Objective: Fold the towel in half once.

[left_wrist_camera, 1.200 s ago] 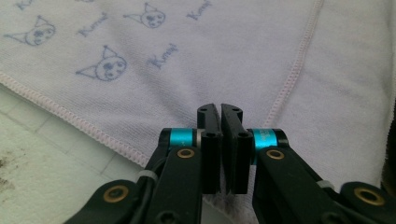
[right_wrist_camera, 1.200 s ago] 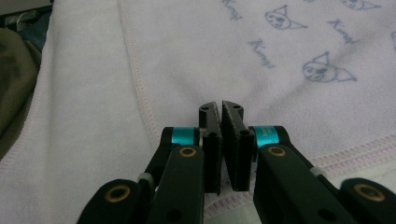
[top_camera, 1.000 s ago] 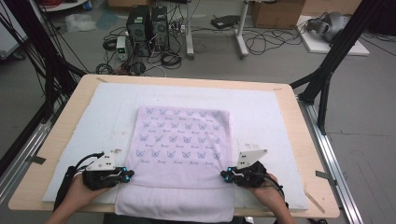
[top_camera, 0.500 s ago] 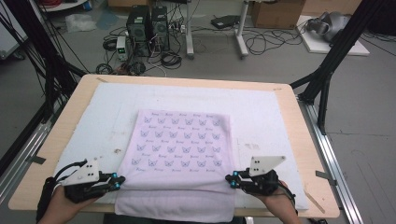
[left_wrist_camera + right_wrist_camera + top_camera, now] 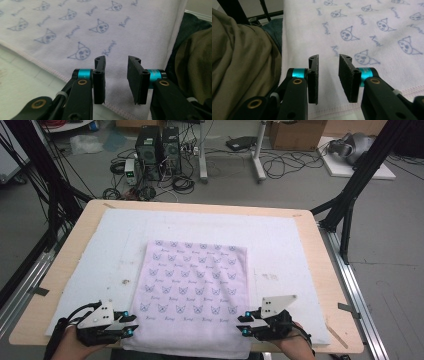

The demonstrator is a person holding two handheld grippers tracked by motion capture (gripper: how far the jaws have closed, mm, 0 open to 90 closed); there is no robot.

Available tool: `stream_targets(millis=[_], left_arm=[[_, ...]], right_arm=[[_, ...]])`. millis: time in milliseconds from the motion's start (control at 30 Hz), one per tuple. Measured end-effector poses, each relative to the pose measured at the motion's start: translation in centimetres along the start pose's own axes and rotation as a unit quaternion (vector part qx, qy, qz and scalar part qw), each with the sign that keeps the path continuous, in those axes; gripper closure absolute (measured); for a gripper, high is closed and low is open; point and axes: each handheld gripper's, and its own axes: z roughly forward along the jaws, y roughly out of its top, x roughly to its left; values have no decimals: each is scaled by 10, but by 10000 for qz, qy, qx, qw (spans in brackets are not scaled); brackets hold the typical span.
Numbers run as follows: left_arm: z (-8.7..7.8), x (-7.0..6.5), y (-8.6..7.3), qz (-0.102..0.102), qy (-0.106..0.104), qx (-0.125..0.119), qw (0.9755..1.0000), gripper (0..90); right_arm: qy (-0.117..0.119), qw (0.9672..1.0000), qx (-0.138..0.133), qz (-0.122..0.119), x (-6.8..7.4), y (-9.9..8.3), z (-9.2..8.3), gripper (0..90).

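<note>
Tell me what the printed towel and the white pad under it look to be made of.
Pale lilac rectangular towel with blue cat-face print: looks like soft terry or microfibre cloth, matte, with a fuzzy nap and a stitched hem in the left gripper view. White rectangular table pad: probably foam or felt, matte, faintly textured and stained; the exact material is unclear.

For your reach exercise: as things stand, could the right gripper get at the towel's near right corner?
Probably yes. The right gripper sits at the printed towel's right edge near that corner, jaws just opened with nothing between them, and nothing lies between it and the cloth.
</note>
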Motion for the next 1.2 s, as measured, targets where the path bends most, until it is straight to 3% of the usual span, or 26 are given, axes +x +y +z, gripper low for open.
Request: stream_targets(millis=[133,200,300,367,433,533,633,800,967,1100,1200], left_arm=[[13,-2,-2,110,-172,132,9997,659],[16,-2,-4,86,-185,75,9998,663],[15,-1,-4,67,-216,58,9997,757],[15,-2,-3,73,-206,65,9997,843],[15,-3,-2,88,-163,85,9998,871],[12,-3,-1,51,-144,57,9999,879],[4,-3,1,-22,-102,-96,9999,880],[-11,-10,7,5,-64,-300,9995,881],[-14,-18,4,119,-114,-190,9997,866],[-7,-14,2,20,-100,-109,9999,716],[-2,-10,2,25,-56,-88,9999,683]], right_arm=[[16,9999,84,-74,-5,0,6,673],[19,9999,129,-41,-5,-3,9,673],[-20,9994,339,-88,-4,-9,16,712],[-54,9995,291,-97,-3,-11,18,785],[10,9994,329,-119,-4,-10,18,873],[15,9992,362,-192,-3,-7,17,886],[29,9996,189,-228,-1,-3,9,889],[50,9996,-29,-281,9,3,-9,888],[185,9994,-126,-262,17,1,-15,878],[182,9998,-22,-104,12,-5,-10,751],[164,9998,55,-115,10,-4,-5,725]])
